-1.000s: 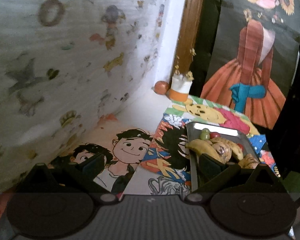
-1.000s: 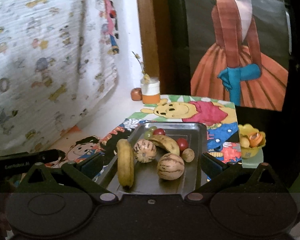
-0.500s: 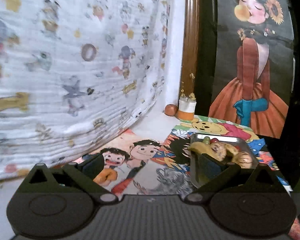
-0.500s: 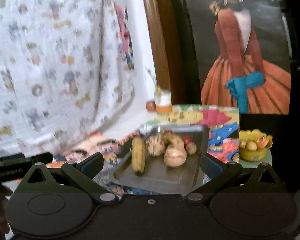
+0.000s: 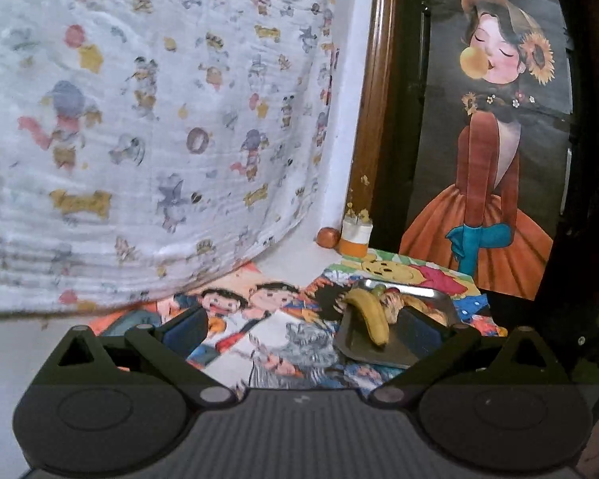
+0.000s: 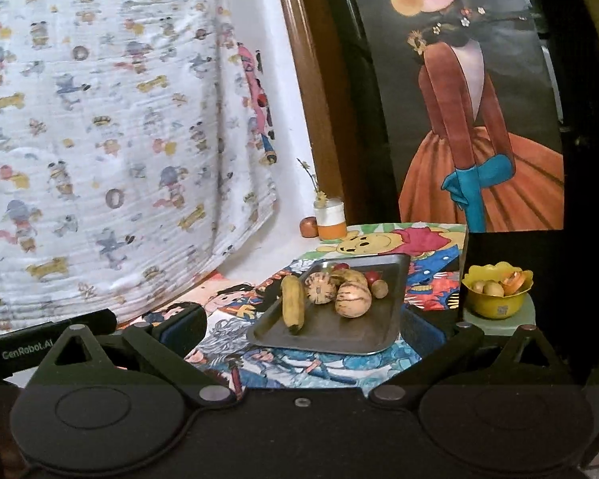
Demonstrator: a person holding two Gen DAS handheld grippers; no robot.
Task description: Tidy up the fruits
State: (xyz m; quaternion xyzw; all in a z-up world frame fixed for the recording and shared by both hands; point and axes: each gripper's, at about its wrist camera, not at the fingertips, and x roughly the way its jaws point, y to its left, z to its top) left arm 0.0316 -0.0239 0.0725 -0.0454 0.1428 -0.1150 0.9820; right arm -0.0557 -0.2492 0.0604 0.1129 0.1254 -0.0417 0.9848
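Both hand-held grippers — left hand-held gripper [image 5: 299, 329], right hand-held gripper [image 6: 301, 329] — spread, empty; fruit crowds the tray [image 6: 395, 275] ahead, the yellow bowl [image 6: 495, 305] further right seemingly part-filled.

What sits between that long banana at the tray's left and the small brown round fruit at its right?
In the right wrist view, two striped melons lie between the banana and the small brown fruit, all on the metal tray.

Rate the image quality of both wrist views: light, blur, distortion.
Left wrist: dim warm light, soft blur on the cloth, strong fisheye bend at the door frame. Right wrist: sharper, the tray and banana clear; corners vignetted black.
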